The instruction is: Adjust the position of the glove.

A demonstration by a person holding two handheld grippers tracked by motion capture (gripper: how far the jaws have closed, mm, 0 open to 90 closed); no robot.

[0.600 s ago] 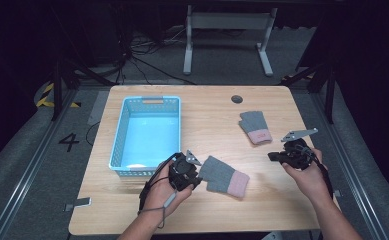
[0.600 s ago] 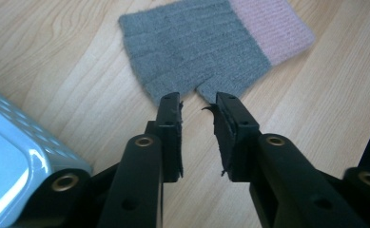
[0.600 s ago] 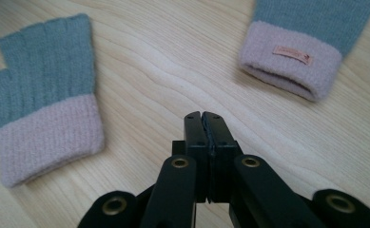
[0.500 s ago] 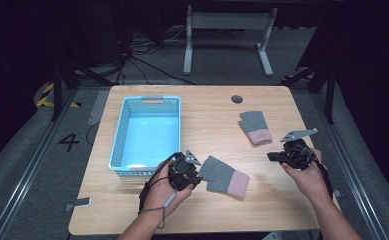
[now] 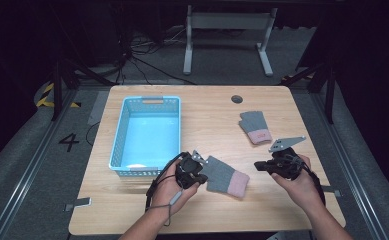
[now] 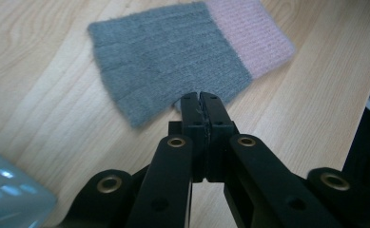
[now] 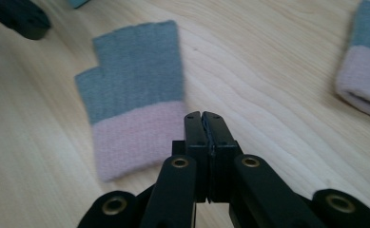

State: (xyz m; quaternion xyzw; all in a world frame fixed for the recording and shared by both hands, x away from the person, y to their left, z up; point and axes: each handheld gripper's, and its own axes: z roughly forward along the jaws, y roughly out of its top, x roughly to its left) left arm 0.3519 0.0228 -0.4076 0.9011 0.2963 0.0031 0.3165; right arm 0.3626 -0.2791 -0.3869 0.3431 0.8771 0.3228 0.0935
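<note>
A: Item one?

B: Near glove, fingerless knit, grey body with pink cuff. Lies flat on the counter, near edge, roughly centre, just right of the basket's near right corner. Cuff end points right and near. In the left gripper view the grey end lies closest to the tool; in the right gripper view the pink cuff lies closest.

A: Item two?

B: Left gripper, held in the person's left hand, at the glove's left, grey end. Its fingers are pressed together, tips at the edge of the grey knit. Whether a fold of fabric is caught between them I cannot tell.

A: Item three?

B: Right gripper, held in the right hand, to the right of the glove, pointing left toward the pink cuff, apart from it. Fingers pressed together, nothing between them, tips just beside the cuff's corner in its own view. Grey three-cornered plate on top.

A: Remaining stock?

B: Second glove, same grey and pink, far right part of the counter, well apart from the first; its cuff shows at the right edge of the right gripper view. Blue basket, slotted walls, left half of the counter. Round cable port, far edge of the counter.
</note>
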